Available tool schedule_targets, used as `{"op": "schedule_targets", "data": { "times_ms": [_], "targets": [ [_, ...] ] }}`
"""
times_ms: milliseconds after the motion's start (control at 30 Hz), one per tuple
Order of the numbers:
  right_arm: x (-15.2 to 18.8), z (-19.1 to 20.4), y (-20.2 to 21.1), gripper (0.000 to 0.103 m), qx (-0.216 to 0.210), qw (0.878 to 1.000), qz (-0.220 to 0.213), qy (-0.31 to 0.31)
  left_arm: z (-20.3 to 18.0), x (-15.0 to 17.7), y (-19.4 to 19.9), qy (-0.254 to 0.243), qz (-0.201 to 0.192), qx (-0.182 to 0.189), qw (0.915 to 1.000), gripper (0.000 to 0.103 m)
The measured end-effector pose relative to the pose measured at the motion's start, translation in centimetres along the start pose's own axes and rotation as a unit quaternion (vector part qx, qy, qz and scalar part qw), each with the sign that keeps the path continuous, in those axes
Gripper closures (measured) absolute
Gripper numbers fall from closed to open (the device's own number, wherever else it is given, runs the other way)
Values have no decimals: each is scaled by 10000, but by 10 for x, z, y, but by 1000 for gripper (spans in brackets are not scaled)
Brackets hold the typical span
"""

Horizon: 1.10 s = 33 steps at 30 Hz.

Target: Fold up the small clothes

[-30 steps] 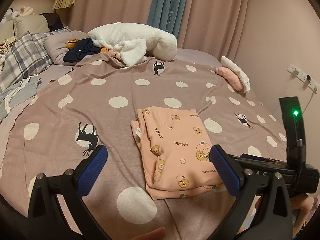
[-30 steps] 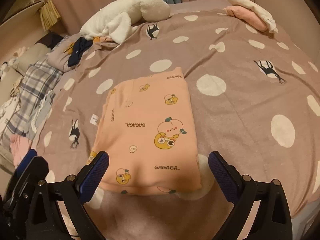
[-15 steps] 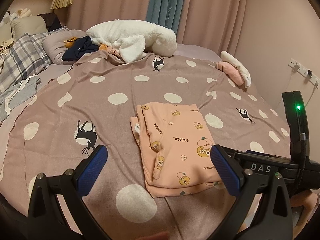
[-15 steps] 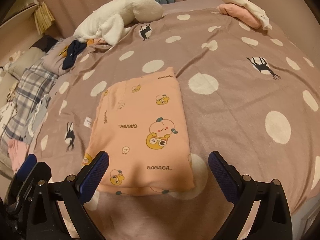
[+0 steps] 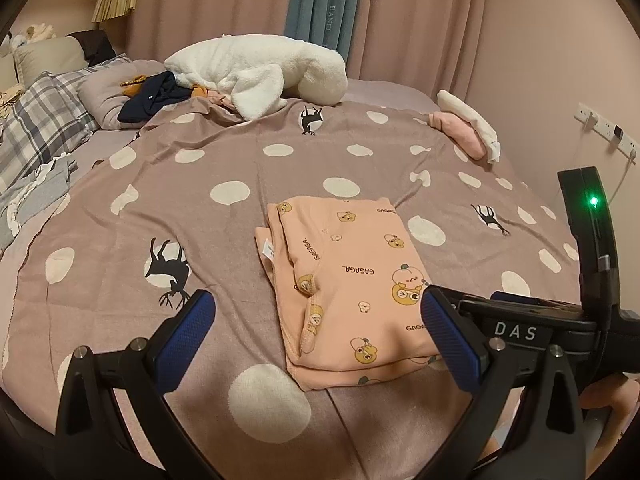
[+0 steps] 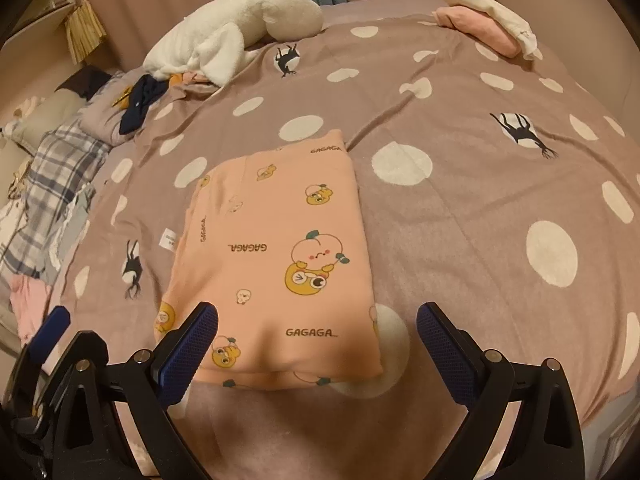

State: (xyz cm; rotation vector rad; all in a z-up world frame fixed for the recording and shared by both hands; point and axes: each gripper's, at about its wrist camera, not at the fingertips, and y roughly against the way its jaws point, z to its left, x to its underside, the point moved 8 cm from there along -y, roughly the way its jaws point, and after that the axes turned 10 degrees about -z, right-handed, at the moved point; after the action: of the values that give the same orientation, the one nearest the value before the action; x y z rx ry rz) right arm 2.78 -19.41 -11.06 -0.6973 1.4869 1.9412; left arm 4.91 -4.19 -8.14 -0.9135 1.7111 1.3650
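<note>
Peach garment (image 5: 352,276), folded into a neat rectangle with cartoon prints and GAGAGA text, lies flat on the bed (image 5: 200,216) over a spotted mauve blanket (image 6: 460,184). Left claw (image 5: 316,332) hovers at the near edge, fingers wide apart, empty; garment sits ahead, toward its right finger (image 5: 452,340). Right claw (image 6: 316,344) also spread wide, empty, garment's near edge between and just ahead of its fingers, left finger (image 6: 186,354) over the garment's corner. White plush (image 5: 260,70) and dark clothes (image 5: 152,96) lie far back; pink-white folded pile (image 6: 488,20) at far right.
</note>
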Motion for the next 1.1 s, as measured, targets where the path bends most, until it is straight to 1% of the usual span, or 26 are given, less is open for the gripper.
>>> {"op": "schedule_targets", "data": {
  "times_ms": [133, 367, 600, 1100],
  "targets": [
    [1, -4, -2, 4, 66, 9999, 57, -72, -1, 3, -2, -82, 71, -35, 9999, 0],
    [2, -8, -1, 4, 134, 9998, 74, -135, -2, 4, -4, -107, 84, -9, 9999, 0],
    [2, -9, -2, 4, 184, 9997, 114, -109, -4, 5, -4, -178, 103, -4, 9998, 0],
    [5, -8, -6, 4, 305, 9994, 181, -12, -3, 6, -6, -151, 142, -16, 9998, 0]
  ]
}}
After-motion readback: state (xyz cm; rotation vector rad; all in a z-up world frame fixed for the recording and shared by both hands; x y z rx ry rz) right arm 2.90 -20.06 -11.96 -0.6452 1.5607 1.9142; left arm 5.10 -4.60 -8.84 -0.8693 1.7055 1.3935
